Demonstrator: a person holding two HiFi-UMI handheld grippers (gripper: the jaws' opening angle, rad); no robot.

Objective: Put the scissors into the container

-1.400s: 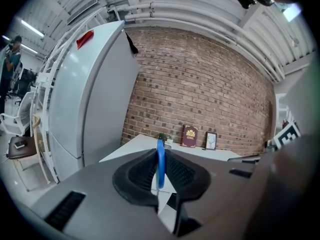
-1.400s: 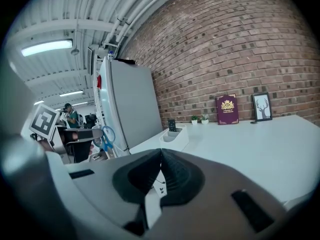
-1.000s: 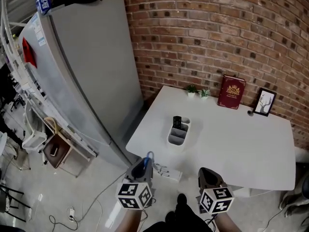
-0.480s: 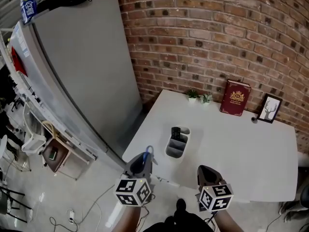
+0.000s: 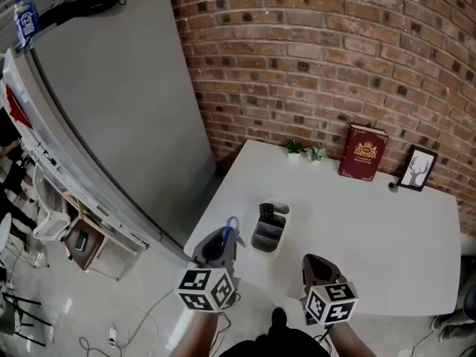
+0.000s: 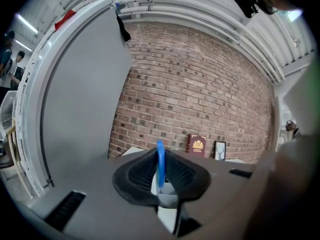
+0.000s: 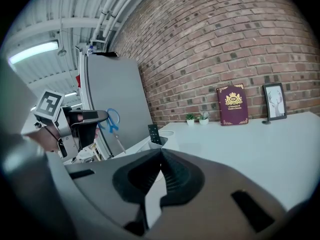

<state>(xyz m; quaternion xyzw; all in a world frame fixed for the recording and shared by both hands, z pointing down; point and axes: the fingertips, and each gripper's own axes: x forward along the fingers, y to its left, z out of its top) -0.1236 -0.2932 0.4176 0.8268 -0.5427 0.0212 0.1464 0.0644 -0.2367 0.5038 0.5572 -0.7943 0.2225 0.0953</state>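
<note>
My left gripper [image 5: 222,240] is shut on blue-handled scissors [image 5: 231,225], whose handle loop pokes up between the jaws [image 6: 160,166]. It hovers at the white table's near left corner, just left of the grey divided container [image 5: 268,229]. From the right gripper view the scissors [image 7: 112,121] hang blades down from the left gripper [image 7: 85,119]. The container [image 7: 159,140] holds a black remote [image 7: 154,133]. My right gripper [image 5: 318,268] is shut and empty, over the table's near edge [image 7: 161,154].
A big grey cabinet [image 5: 111,117] stands left of the white table [image 5: 372,236]. Along the brick wall sit two small potted plants [image 5: 306,152], a maroon book [image 5: 362,152] and a framed picture [image 5: 416,169]. Chairs and cables lie on the floor at left.
Both grippers have moved forward toward the table; the container now lies closer to the left gripper. The scissors stay held in the left gripper.
</note>
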